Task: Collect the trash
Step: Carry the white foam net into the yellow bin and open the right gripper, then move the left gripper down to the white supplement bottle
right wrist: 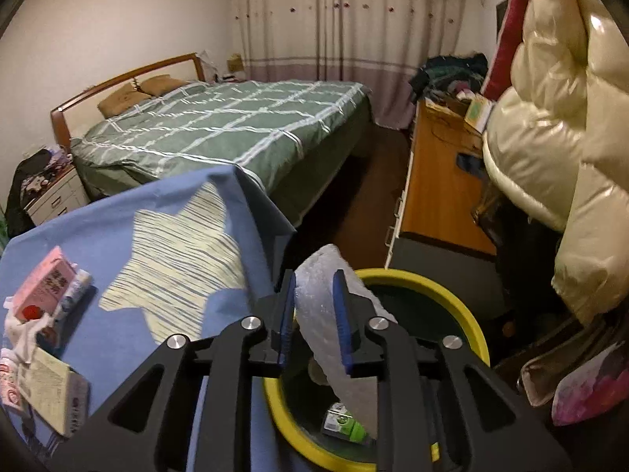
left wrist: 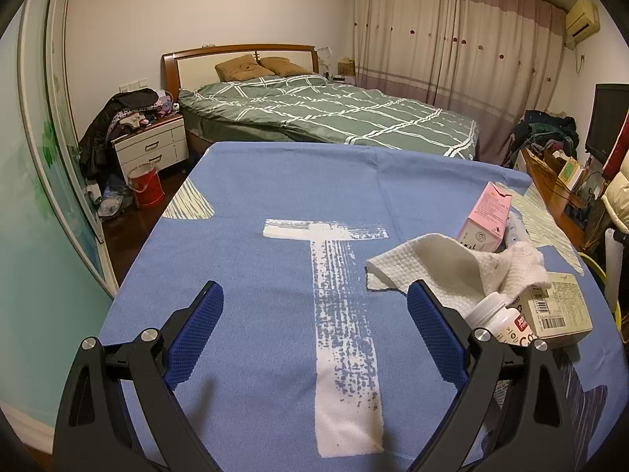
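1. Right gripper (right wrist: 314, 310) is clamping a wrapper (right wrist: 334, 314) over the bin (right wrist: 452, 295); one item is already lying inside.
2. Left gripper (left wrist: 314, 326) is hovering, jaws apart, empty.
3. Beside the bin, tissue (left wrist: 452, 271), boxes (left wrist: 485, 216), bottle (left wrist: 499, 318) are still waiting on the bench (left wrist: 275, 196).

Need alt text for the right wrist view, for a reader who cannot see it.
The right gripper holds a crumpled whitish wrapper over a yellow-rimmed bin beside a blue-clothed table. A green item lies in the bin; a pink carton waits on the table.

Crumpled white wrapper (right wrist: 322, 299) tilted above the yellow-rimmed bin (right wrist: 452, 295).
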Demonstrator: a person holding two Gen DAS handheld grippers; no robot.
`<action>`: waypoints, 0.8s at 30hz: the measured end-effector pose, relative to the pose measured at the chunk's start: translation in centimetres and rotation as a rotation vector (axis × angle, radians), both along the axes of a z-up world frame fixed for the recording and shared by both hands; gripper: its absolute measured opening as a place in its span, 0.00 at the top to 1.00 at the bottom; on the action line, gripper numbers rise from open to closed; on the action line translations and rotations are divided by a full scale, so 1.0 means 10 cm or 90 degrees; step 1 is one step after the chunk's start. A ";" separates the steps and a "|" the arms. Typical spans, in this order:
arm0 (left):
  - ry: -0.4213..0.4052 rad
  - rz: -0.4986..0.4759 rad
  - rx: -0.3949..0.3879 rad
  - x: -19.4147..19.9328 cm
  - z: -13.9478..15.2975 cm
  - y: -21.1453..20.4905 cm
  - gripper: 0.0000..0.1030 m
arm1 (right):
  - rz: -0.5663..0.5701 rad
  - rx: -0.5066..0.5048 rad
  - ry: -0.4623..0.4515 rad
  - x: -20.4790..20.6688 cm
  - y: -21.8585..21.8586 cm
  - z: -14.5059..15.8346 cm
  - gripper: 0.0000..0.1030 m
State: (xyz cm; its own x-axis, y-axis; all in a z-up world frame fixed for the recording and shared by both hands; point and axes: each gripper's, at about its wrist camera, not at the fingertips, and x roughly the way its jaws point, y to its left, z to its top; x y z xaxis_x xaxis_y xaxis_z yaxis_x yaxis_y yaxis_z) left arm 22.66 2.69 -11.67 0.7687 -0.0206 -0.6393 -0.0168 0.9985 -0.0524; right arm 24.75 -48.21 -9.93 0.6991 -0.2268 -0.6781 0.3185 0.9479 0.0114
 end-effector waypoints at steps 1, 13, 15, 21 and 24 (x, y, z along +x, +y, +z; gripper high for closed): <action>0.001 0.000 0.000 0.00 0.00 0.00 0.10 | -0.004 0.001 0.003 0.00 -0.01 -0.02 0.79; 0.002 0.001 0.003 0.00 -0.01 0.00 0.10 | -0.025 0.032 -0.004 -0.01 -0.08 -0.15 0.65; 0.001 0.001 0.003 0.00 0.00 0.00 0.10 | -0.007 0.033 -0.018 -0.01 0.04 -0.12 0.64; -0.003 0.003 0.006 -0.02 0.00 0.00 0.10 | 0.039 0.031 -0.021 0.04 0.35 -0.16 0.61; -0.006 0.004 0.011 -0.04 0.01 -0.02 0.10 | 0.056 0.030 -0.006 0.12 0.44 -0.21 0.61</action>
State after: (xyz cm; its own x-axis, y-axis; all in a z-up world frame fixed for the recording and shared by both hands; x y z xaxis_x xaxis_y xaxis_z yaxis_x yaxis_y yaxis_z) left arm 22.30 2.52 -11.60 0.7745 -0.0054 -0.6326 -0.0221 0.9991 -0.0356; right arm 25.97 -43.77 -12.02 0.7218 -0.1321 -0.6794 0.2335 0.9705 0.0594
